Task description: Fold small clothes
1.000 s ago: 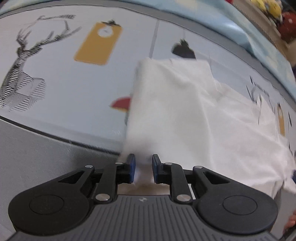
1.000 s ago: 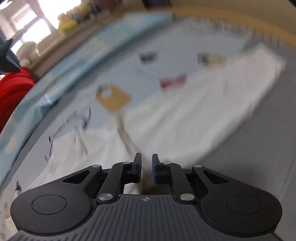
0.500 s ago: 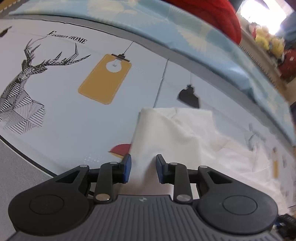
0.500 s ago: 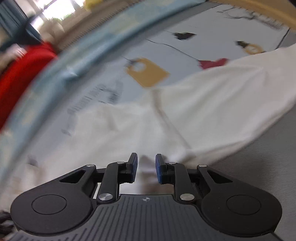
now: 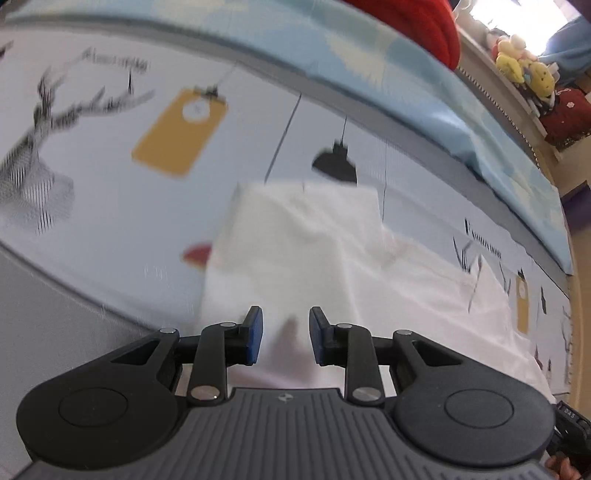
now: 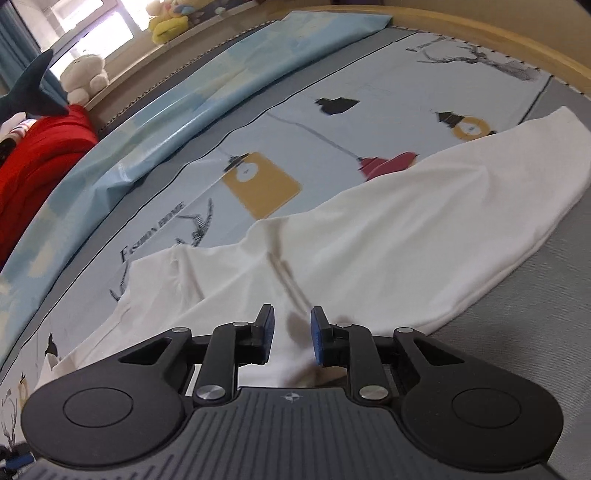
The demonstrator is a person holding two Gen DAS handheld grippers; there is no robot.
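A white garment (image 5: pixel 306 236) lies spread on a printed bed sheet (image 5: pixel 110 229), one end folded into a squarish block. My left gripper (image 5: pixel 285 332) hovers over the near edge of that folded end. Its blue pads (image 5: pixel 255 332) stand apart and do not press the cloth. In the right wrist view the same white garment (image 6: pixel 406 236) stretches away to the right, with a sleeve at the left. Over its near edge my right gripper (image 6: pixel 289 334) has jaws that are opening. Cloth shows below the gap and nothing is pinched.
A light blue quilt (image 6: pixel 207 96) runs along the far side of the sheet, with a red bundle (image 6: pixel 37 162) and plush toys (image 6: pixel 166 22) beyond it. Bare grey mattress (image 6: pixel 535 314) lies on the near side. A wooden bed edge (image 6: pixel 517 33) curves round at the right.
Both grippers' jaws have widened from nearly shut and let go of the cloth. Both have lifted back a little from the garment's near edge, which now lies flat.
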